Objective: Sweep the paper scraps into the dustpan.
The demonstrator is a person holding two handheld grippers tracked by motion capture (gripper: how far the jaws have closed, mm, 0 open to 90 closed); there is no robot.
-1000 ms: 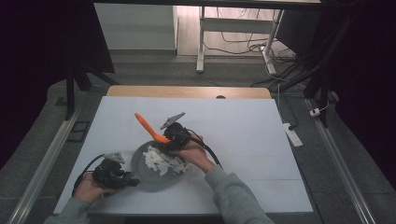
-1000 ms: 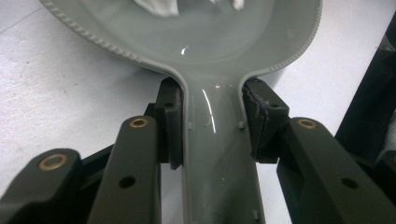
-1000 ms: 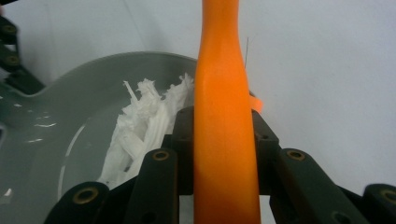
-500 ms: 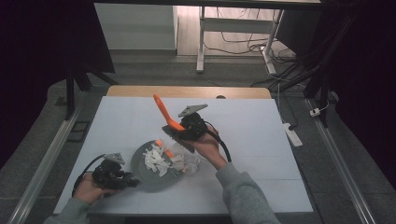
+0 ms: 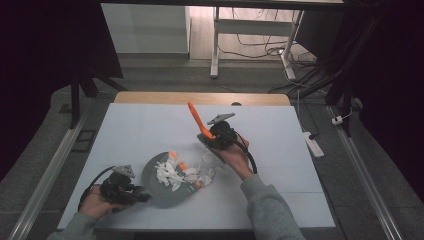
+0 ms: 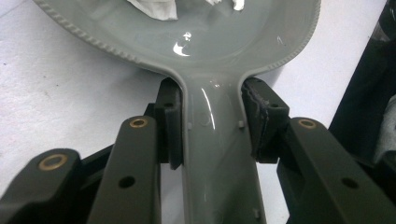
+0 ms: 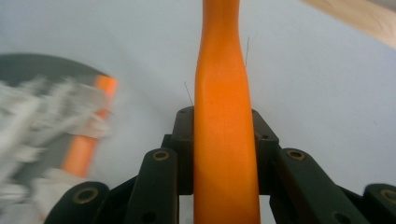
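Left gripper (image 5: 142,196): at the near left edge of the table (image 5: 300,150), clamped on the handle of the grey dustpan (image 6: 196,42).
Dustpan load: white scraps (image 5: 172,172), orange piece.
Right gripper (image 5: 207,137): just beyond the dustpan, pinching the orange brush handle (image 7: 224,140), lifted, tilted.
Room: bare table right and beyond.

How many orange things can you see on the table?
2. One is the long orange handle clamped in the right gripper, lifted behind the grey dustpan. The other orange piece lies in it among white scraps, which may hide more.
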